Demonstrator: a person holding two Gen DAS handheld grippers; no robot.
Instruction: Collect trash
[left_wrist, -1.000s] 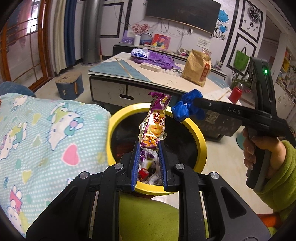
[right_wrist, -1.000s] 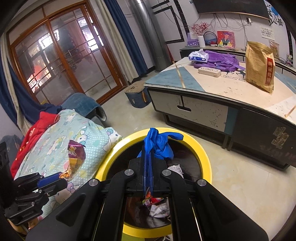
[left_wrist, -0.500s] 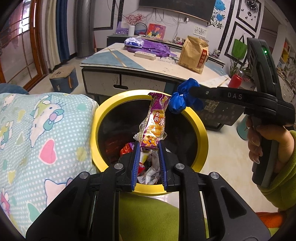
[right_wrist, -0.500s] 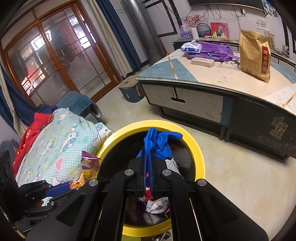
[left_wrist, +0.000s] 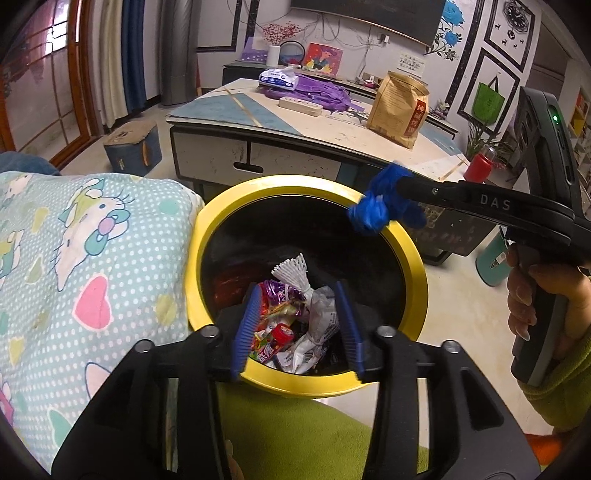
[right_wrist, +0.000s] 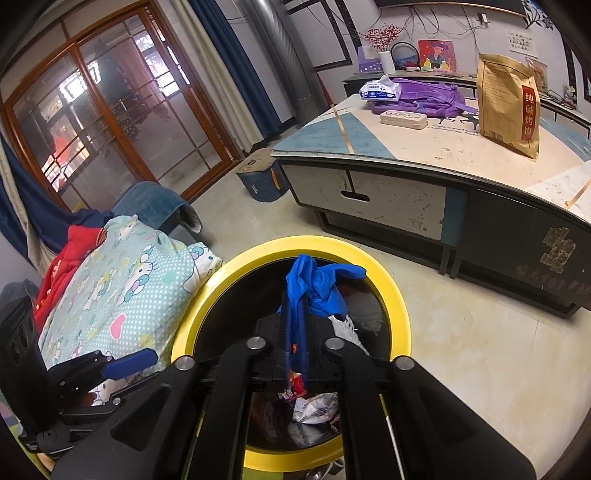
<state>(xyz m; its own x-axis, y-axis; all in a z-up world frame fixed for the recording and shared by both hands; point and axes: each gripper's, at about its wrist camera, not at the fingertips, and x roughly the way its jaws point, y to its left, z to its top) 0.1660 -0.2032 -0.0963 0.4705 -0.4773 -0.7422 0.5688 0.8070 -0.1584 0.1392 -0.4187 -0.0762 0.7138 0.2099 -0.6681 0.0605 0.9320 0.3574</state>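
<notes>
Over the yellow-rimmed bin (left_wrist: 413, 254) on the pale floor (right_wrist: 480, 332), beside a low table (right_wrist: 424, 147), the left gripper (left_wrist: 297, 325) has just spread, empty. The right gripper (right_wrist: 295, 328), just loosening, seemingly still pinches a blue glove (right_wrist: 314, 280).

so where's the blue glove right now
The blue glove sits between the right gripper fingers, over the yellow-rimmed bin, toward its far right side in the left wrist view.

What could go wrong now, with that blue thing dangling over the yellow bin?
The crumpled blue glove hangs near the far side of the yellow bin's rim; dropped from there, it might catch on the rim or land on the floor. It could also cling to the right gripper fingers, whose jaws have only just begun opening.
</notes>
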